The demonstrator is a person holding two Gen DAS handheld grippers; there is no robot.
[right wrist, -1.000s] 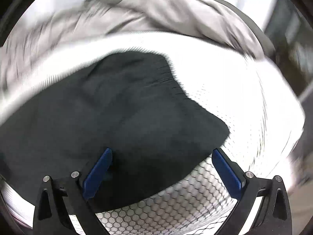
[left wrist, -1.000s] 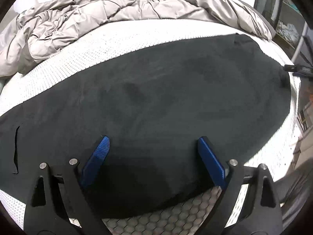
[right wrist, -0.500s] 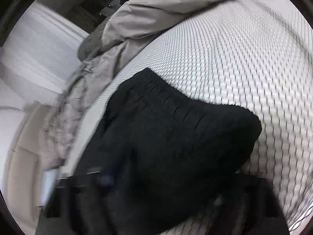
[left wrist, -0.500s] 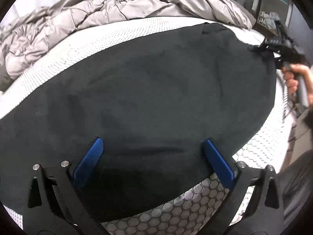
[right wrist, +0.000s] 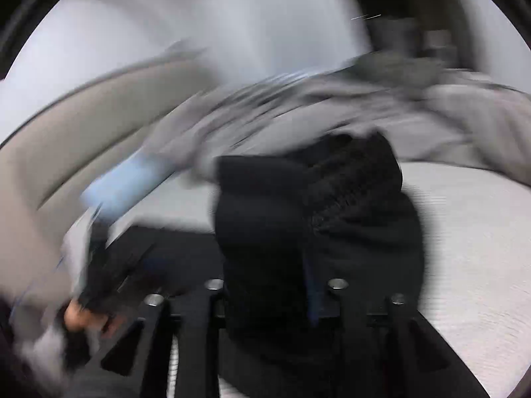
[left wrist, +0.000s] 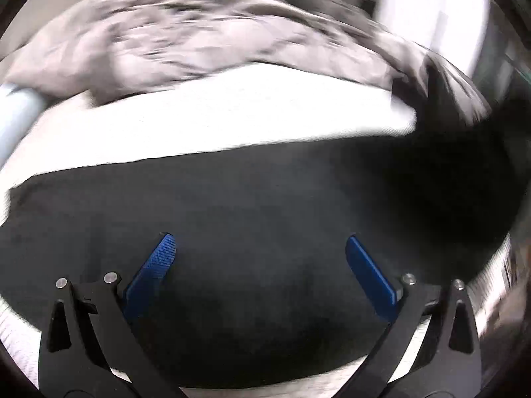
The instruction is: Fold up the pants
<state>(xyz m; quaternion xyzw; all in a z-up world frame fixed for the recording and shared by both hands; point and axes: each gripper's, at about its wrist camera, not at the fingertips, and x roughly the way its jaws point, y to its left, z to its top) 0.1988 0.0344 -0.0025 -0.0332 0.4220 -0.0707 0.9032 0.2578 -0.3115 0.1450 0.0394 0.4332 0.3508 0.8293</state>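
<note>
Black pants (left wrist: 265, 199) lie flat across the white mattress (left wrist: 199, 116). My left gripper (left wrist: 259, 238) hovers open just above them, blue pads (left wrist: 156, 265) wide apart with nothing pinched. At the right of the left wrist view, one end of the pants (left wrist: 441, 99) rises off the bed. In the blurred right wrist view that ribbed end (right wrist: 348, 179) is bunched up between the jaws of my right gripper (right wrist: 275, 265) and drapes over them. The jaws are opening slightly, and the cloth still hangs from them. Its fingertips are hidden by the fabric.
A crumpled grey quilt (left wrist: 199, 39) is heaped along the far side of the bed. A pale blue-grey roll (left wrist: 16, 112) lies at the left edge. In the right wrist view, a hand (right wrist: 79, 318) holds the other gripper at the lower left.
The right gripper went from wide open over the flat pants to closed on their ribbed end, then lifted it and swung it over. The left gripper slid along the pants, still open.
</note>
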